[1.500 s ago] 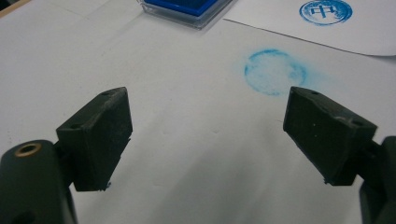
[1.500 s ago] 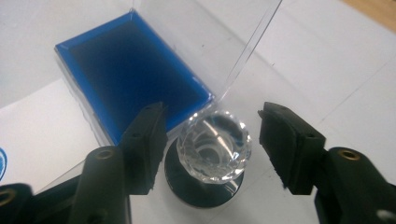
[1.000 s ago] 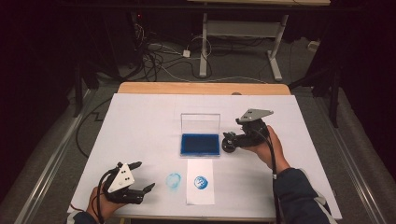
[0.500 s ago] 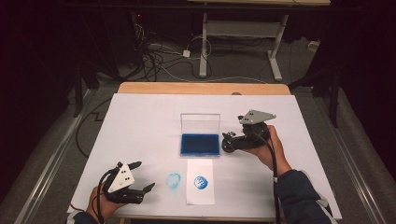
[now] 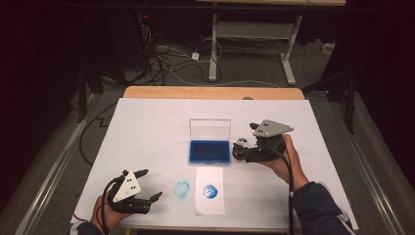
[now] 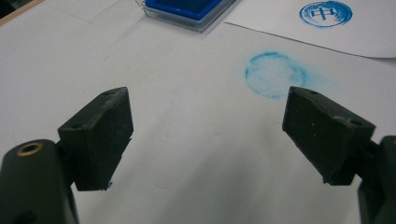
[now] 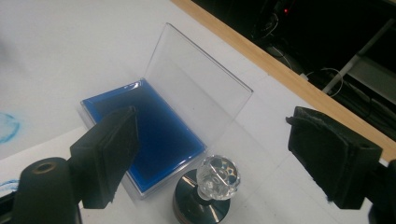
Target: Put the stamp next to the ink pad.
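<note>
R gripper (image 7: 212,154) jaws wide apart, just been opening, nothing pinched btwn them. Below, btwn the jaws: stamp (image 7: 210,189) w/ clear faceted knob, upright on white table (image 7: 70,46), just beside blue ink pad (image 7: 149,135), clear lid up.

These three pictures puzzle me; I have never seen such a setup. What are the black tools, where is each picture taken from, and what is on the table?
A person holds a hand-held clamp in each hand. The high view looks down on the table; each gripper view comes from a camera riding on one clamp. The left gripper is open and empty, by a blue smudge. The right gripper has just opened; a stamp with a clear knob stands free between its jaws, beside the open ink pad. A paper slip carries a blue stamp print.
</note>
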`<action>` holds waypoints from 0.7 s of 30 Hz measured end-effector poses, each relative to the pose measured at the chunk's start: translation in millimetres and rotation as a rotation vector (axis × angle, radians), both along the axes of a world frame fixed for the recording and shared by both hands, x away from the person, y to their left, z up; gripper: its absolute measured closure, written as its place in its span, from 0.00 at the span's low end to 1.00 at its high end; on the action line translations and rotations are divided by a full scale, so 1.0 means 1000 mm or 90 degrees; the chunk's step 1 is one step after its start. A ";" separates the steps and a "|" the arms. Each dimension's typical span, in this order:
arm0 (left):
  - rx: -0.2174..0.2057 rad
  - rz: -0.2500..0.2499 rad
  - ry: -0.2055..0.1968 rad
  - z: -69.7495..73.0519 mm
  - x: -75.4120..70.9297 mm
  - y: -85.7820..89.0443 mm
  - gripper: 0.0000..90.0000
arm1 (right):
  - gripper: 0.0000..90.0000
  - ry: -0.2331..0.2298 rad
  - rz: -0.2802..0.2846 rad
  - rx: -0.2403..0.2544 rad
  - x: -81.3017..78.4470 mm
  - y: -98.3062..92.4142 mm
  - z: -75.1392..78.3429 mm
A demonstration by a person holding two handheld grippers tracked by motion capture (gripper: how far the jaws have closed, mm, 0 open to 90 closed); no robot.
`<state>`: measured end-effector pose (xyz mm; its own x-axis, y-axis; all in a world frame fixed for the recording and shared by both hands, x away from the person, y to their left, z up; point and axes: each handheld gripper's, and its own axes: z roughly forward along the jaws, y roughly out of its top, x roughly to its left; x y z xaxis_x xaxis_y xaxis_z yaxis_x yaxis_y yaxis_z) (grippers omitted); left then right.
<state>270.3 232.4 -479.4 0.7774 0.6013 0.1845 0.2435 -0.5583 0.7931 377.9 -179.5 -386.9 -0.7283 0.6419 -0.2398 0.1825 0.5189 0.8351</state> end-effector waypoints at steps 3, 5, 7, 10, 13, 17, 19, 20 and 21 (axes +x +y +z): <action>0.001 0.000 -0.001 0.000 0.000 0.000 0.17 | 0.18 -0.005 0.006 0.002 -0.004 0.000 0.001; 0.000 0.000 0.000 0.000 0.000 0.000 0.17 | 0.18 -0.008 0.010 -0.001 -0.007 -0.001 0.000; 0.001 0.000 0.000 0.000 0.000 0.000 0.17 | 0.18 -0.012 0.012 -0.001 -0.010 -0.001 0.000; 0.001 0.000 -0.001 0.000 0.000 0.000 0.17 | 0.18 -0.019 0.016 -0.002 -0.014 -0.002 0.001; 0.001 -0.001 0.000 0.000 0.000 0.000 0.17 | 0.18 -0.025 0.022 -0.002 -0.019 -0.003 0.002; 0.002 -0.001 -0.001 0.000 0.000 0.000 0.17 | 0.18 -0.037 0.027 -0.005 -0.024 -0.006 0.002; 0.002 -0.002 0.000 0.000 0.000 0.000 0.17 | 0.18 -0.043 0.028 -0.004 -0.026 -0.007 0.002; 0.002 -0.002 0.000 0.000 0.000 0.000 0.17 | 0.18 -0.046 0.030 -0.003 -0.028 -0.008 0.002; 0.003 -0.002 0.000 0.000 0.000 -0.001 0.17 | 0.18 -0.047 0.031 -0.003 -0.029 -0.009 0.002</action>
<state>269.9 231.9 -479.2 0.7795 0.5977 0.1873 0.2414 -0.5626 0.7907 348.9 -188.1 -384.5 -0.7384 0.6053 -0.2972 0.0954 0.5301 0.8426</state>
